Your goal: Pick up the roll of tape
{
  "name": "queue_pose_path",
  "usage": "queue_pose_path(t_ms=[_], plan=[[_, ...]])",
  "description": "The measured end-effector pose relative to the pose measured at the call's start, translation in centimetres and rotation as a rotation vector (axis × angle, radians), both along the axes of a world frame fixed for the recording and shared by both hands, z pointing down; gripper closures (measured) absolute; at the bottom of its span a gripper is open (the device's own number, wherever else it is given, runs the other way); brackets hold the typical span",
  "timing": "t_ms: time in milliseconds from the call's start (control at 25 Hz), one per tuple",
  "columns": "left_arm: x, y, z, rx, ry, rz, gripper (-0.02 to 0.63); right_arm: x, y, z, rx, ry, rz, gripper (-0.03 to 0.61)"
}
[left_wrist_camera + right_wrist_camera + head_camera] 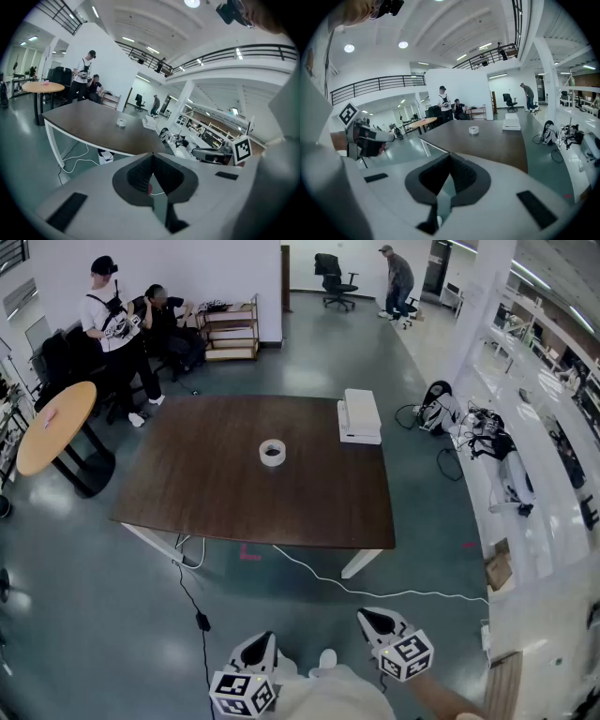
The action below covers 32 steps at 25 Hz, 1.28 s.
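Observation:
A white roll of tape (pixel 273 453) lies flat near the middle of the dark brown table (pixel 206 493). It shows small and far off in the left gripper view (pixel 121 123) and in the right gripper view (pixel 474 130). Both grippers hang low at the bottom of the head view, well short of the table's near edge. My left gripper (pixel 263 641) has its jaws together with nothing between them, as its own view (pixel 152 157) shows. My right gripper (pixel 369 620) is likewise shut and empty (pixel 450 158).
A white box-like device (pixel 359 415) sits at the table's far right. A white cable (pixel 375 592) and a black cable (pixel 192 606) run across the floor before the table. A round wooden table (pixel 54 426) stands left; two people wait behind it, another walks far back.

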<state>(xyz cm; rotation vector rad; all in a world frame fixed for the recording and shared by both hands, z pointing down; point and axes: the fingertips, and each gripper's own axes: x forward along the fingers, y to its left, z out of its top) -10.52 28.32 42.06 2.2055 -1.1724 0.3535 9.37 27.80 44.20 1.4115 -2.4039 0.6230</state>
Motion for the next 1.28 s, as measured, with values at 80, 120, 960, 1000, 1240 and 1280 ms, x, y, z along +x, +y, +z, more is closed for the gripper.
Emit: queue_pose_path(t_ms=[80, 120, 960, 1000, 1240, 1280], plan=[[2.9, 0.4, 0.4, 0.02, 0.0, 0.026, 0.607, 0.9, 0.7, -1.0, 0.035, 0.004, -0.011, 0.572], [4.2, 0.5, 0.6, 0.027, -0.002, 0.036, 0.606, 1.4, 1.0, -1.3, 0.05, 0.004, -0.016, 0.572], [13.0, 4.3, -0.7, 0.049, -0.005, 0.002, 0.607, 8.7, 4.5, -2.6, 0.102, -0.123, -0.027, 0.572], [13.3, 4.3, -0.6, 0.054, -0.004, -0.006, 0.607, 9.3, 4.4, -2.4, 0.104, -0.12, -0.028, 0.572], [13.6, 4.5, 0.4, 0.053, -0.005, -0.042, 0.607, 10.8, 3.7, -1.2, 0.103, -0.115, -0.035, 0.572], [13.5, 4.4, 0.6, 0.051, -0.005, -0.046, 0.607, 10.7, 3.6, -1.3, 0.105, -0.11, -0.041, 0.572]])
